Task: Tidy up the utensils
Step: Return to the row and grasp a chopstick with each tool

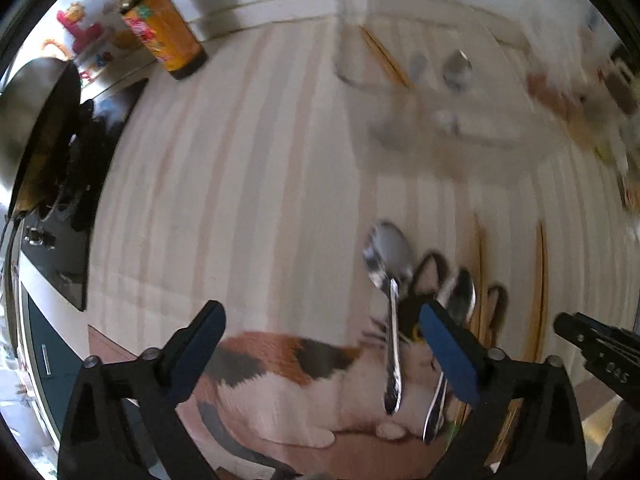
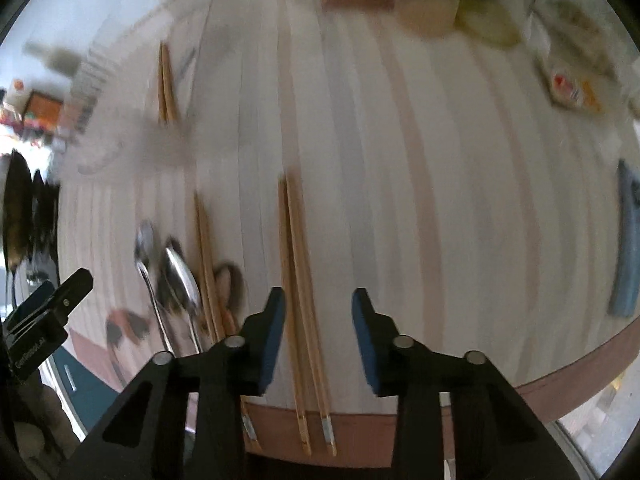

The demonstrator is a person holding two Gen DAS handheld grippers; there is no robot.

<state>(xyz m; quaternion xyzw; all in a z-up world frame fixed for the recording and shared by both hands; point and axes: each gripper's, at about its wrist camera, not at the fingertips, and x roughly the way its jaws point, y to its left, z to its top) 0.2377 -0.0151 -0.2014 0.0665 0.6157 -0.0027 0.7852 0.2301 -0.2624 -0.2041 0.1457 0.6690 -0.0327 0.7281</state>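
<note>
The left gripper (image 1: pixel 322 346) is pointing steeply downward with its blue-padded fingers (image 1: pixel 450 354) standing wide apart, gripping nothing. The right gripper (image 2: pixel 319 340) is pointing straight down, its fingers (image 2: pixel 366 342) parted more narrowly and pressing on nothing.

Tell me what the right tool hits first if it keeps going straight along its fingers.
Most likely the pair of chopsticks lying on the striped tablecloth; the right tool stands open over them, empty. Depth is hard to judge.
</note>
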